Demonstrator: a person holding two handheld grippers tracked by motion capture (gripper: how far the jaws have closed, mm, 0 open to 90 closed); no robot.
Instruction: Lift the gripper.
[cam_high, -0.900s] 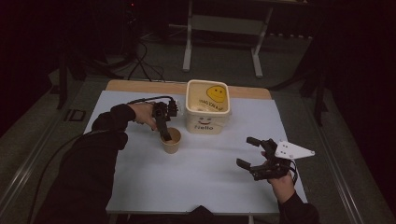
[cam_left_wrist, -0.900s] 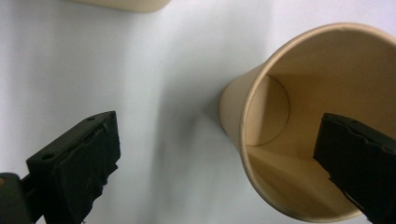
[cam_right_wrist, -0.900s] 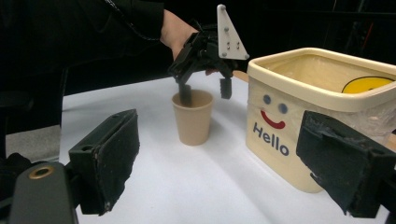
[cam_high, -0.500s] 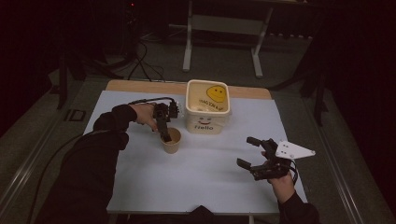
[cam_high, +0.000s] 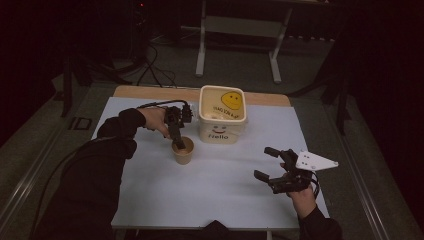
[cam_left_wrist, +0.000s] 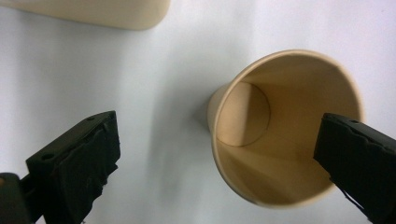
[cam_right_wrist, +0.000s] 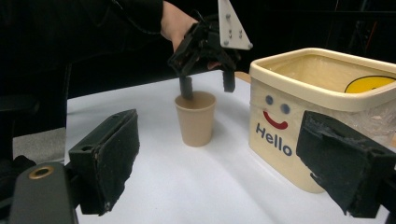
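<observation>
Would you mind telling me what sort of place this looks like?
Probably a dim lab or recording workspace: a white-topped table on a bare floor, cables trailing behind, and a metal stand beyond it.

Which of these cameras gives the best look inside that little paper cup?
The left gripper view: it looks down into the paper cup, showing its bare bottom. The right gripper view shows its outside from the side; the high view shows it small and dim.
</observation>
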